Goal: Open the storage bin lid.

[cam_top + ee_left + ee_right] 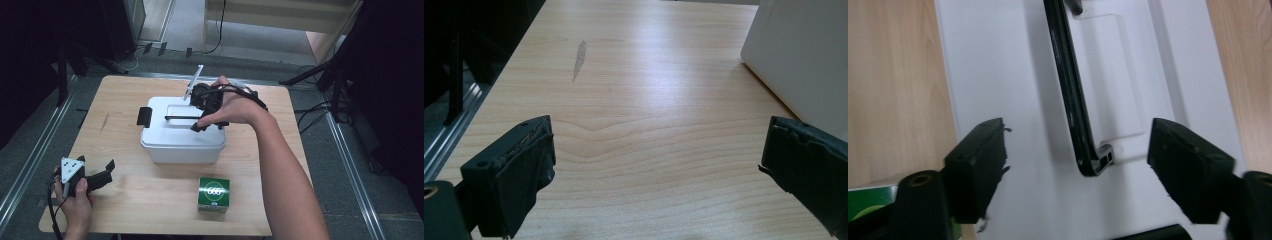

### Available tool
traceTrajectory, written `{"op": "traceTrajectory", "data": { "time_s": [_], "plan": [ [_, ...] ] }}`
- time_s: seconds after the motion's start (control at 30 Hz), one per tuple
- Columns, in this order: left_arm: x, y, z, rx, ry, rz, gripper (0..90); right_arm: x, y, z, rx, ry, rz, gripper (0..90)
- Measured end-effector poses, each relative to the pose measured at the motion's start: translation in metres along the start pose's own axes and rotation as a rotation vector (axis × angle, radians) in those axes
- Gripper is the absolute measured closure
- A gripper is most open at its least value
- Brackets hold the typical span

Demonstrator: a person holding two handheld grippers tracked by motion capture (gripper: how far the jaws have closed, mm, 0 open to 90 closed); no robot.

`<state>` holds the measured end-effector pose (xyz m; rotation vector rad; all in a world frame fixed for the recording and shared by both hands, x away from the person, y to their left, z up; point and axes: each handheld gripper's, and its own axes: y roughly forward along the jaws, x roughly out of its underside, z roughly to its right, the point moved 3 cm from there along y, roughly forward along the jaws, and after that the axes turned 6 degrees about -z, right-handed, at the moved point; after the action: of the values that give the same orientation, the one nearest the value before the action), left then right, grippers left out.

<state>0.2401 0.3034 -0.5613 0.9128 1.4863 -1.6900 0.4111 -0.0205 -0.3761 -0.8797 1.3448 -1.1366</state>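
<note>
The right gripper point(202, 119) is hovering over the white box point(182, 145) mid-desk, jaws released astride its black handle point(1073, 95) for lifting, while the left gripper point(97, 176), jaws released, is idling beside the box.

My hand point(235, 107) hid my right gripper point(207, 117) from above — the green box point(863, 210) sat cut off at my camera's corner, blurred.

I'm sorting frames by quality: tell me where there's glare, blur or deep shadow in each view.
High view: sharp over the table, its surroundings nearly black. Left gripper view: soft window glare across the wood, white box evenly lit, near jaws slightly soft. Right gripper view: box lid washed pale, black handle and jaws a little blurred.
</note>
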Motion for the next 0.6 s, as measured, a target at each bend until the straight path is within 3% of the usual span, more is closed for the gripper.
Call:
{"op": "traceTrajectory", "data": {
  "time_s": [0.23, 0.4, 0.6],
  "plan": [
    [0.000, 0.001, 0.000, 0.002, -0.005, -0.001, 1.5, -0.015, 0.009, -0.003, 0.068, -0.051, -0.043, 48.1],
    [0.000, 0.001, 0.000, 0.004, -0.007, -0.001, 1.5, -0.022, 0.015, -0.001, 0.083, -0.096, -0.061, 65.3],
    [0.000, 0.001, 0.000, 0.007, -0.005, -0.005, 1.5, -0.028, 0.016, 0.000, 0.101, -0.137, -0.062, 73.6]
  ]
}}
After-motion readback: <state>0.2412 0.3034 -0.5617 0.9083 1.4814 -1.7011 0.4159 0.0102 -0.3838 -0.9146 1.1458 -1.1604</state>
